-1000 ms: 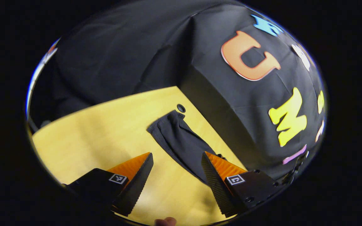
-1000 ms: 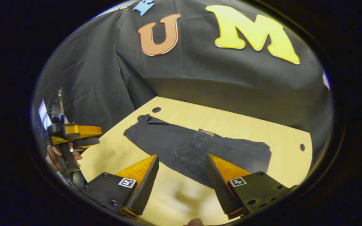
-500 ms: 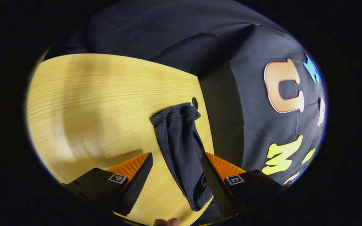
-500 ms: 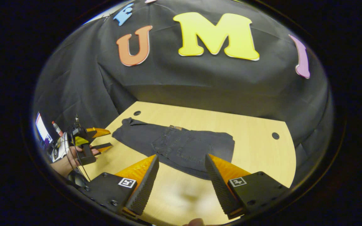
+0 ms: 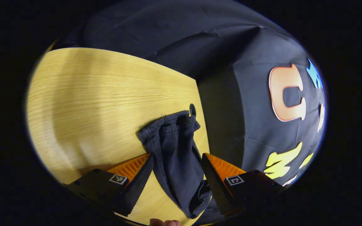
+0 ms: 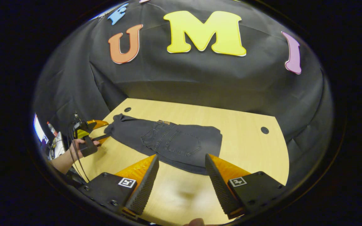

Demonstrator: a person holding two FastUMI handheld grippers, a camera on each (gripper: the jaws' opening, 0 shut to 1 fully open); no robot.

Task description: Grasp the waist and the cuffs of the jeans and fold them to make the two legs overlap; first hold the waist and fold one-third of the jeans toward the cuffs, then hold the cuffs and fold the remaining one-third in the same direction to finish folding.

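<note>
Dark jeans [image 6: 168,142] lie on the wooden table [image 6: 247,147]. The waist part, with a back pocket and a brown patch, rests folded on top of the legs. The cuffs [image 5: 168,125] point to the table's left end, beside a small hole [image 5: 192,110]. My left gripper [image 5: 176,161] is open and low, with the cuff end of the legs lying between its fingers, which do not press on it. In the right gripper view the left gripper [image 6: 97,133] is at the cuffs, held by a hand. My right gripper [image 6: 181,164] is open above the table, just short of the jeans' near edge.
Black cloth walls stand behind and to the left of the table. Two round holes [image 6: 264,130] [image 6: 127,109] mark the tabletop's far corners. Bare wood lies to the right of the jeans and in front of them. A person's forearm [image 6: 63,160] reaches in at the left.
My left gripper has come down to the cuffs, so the legs now lie between its fingers. My right gripper has drawn back a little from the jeans. Both stayed open.
</note>
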